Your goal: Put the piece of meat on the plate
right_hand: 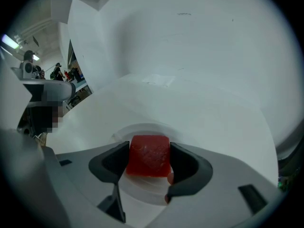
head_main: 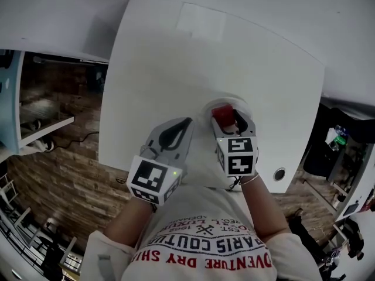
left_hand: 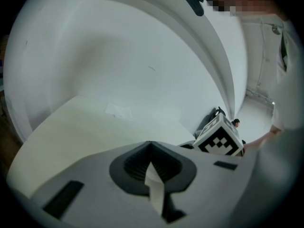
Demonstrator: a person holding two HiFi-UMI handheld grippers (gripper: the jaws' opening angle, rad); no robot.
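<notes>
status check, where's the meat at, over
Right claw shut on the piece of meat, just over the plate. Left claw shut, empty. Nothing in the way.

Table (head_main: 158, 81): white matte top, rounded corners. Three items on or in it.

1. Plate (head_main: 205, 106): white, round, low rim, sits flat. It has low contrast against the top, and only part of the rim is visible.
2. Flat pale rectangle (head_main: 202, 21): paper or sticker, can't tell. It lies beyond the plate near the far edge, slightly left of it and well apart from it.
3. Small round grommet (head_main: 279, 174): dark centre, set into the top. It's right of the plate on the person's side, near the corner and not touching the plate.

Left of the plate the top runs to its left edge, with brick-pattern floor (head_main: 64, 174) past that.
</notes>
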